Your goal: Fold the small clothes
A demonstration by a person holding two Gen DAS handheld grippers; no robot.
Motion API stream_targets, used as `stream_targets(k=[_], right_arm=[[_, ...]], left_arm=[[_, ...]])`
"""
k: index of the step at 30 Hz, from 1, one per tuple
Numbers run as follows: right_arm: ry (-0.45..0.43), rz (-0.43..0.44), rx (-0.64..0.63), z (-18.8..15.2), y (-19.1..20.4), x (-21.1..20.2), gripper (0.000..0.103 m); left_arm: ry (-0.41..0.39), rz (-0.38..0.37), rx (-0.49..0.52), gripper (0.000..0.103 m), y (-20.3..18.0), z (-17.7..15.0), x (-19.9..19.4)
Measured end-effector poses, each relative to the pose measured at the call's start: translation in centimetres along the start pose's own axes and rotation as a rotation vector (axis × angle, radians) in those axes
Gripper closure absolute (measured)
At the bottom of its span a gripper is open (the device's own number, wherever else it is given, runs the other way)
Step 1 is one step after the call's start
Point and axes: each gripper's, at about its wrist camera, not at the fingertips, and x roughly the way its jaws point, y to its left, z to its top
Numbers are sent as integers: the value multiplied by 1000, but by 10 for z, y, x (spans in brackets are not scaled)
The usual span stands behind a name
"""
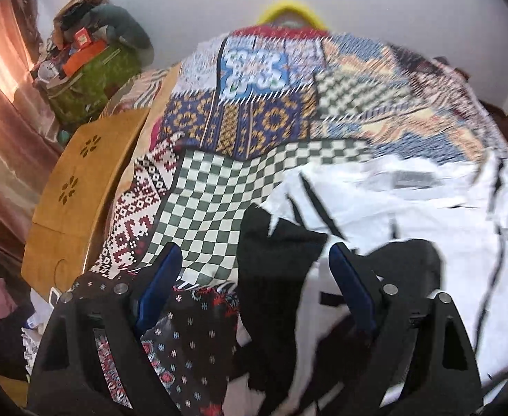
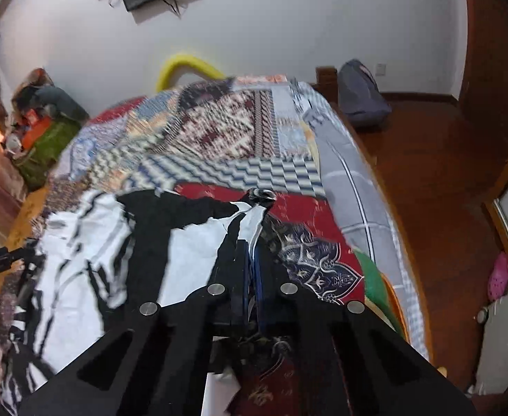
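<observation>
Black-and-white shirt point(image 1: 375, 201) lies spread on the patchwork quilt point(image 1: 254, 104), near edge of the bed, running from 6 to 3 o'clock in the left view. Left gripper point(image 1: 254, 274) has its jaws wide apart, holding nothing, over the shirt's black part. Right gripper point(image 2: 252, 253) is pinched tight on a shirt corner point(image 2: 254, 218). Quilt is bare toward 12 o'clock. Wooden board point(image 1: 80, 190) sits at 9, bare wood floor point(image 2: 427, 173) at 3 off the bed's right edge. No readable writing; motion blur.
</observation>
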Motion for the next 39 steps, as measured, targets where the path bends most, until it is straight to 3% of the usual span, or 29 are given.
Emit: stream_targets(k=[5, 11, 18, 22, 25, 29, 36, 39], right_arm=[[-52, 68, -58, 7, 31, -32, 101], [-87, 204, -151, 18, 101, -46, 101], [26, 303, -219, 6, 162, -13, 98], [27, 318, -225, 1, 162, -13, 84], [39, 315, -206, -1, 150, -14, 83], [46, 242, -240, -9, 132, -14, 83], [195, 190, -310, -57, 118, 27, 83], [165, 185, -364, -78, 120, 32, 78]], left_arm=[[-46, -50, 26, 15, -5, -5, -40], [-87, -115, 62, 15, -12, -18, -80], [-99, -118, 113, 15, -20, -29, -95], [-85, -141, 113, 15, -24, -32, -91], [-66, -144, 123, 15, -36, -32, -83], [-33, -184, 130, 15, -58, -33, -70], [41, -249, 190, 15, -127, -36, -44], [59, -259, 223, 15, -153, -38, -34]])
